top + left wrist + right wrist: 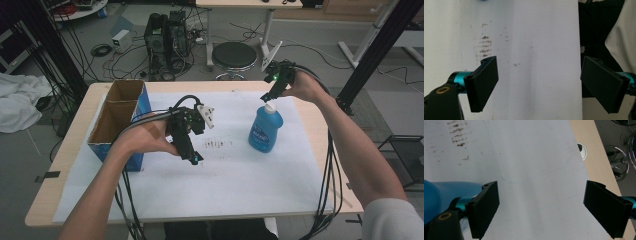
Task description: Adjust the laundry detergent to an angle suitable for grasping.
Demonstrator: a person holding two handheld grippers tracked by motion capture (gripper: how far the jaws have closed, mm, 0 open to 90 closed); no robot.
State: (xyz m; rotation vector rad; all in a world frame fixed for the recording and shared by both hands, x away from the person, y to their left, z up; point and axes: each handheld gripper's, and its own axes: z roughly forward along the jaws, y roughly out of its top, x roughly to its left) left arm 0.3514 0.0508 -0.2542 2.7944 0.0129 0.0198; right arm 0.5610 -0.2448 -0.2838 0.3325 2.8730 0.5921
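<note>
Standing upright, blue bottle (265,128), white cap up, right claw (268,96) open above it

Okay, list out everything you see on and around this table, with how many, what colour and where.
bottle: one, blue with a white cap, upright on the sheet, right of centre
cardboard box: one, brown inside, blue outside, open top, two compartments, at the table's left
white sheet: one, covers most of the tabletop
brown smudges: a small patch on the sheet, centre
table: one, light wood
stool: one, black round seat, on the floor beyond the table
computer tower: one, black, on the floor among cables
white cloth: one, far left
left hand-held gripper: one, black, open, over the sheet's centre
right hand-held gripper: one, black, open, just above the bottle's cap
forearms: two, coming in from the bottom
</note>
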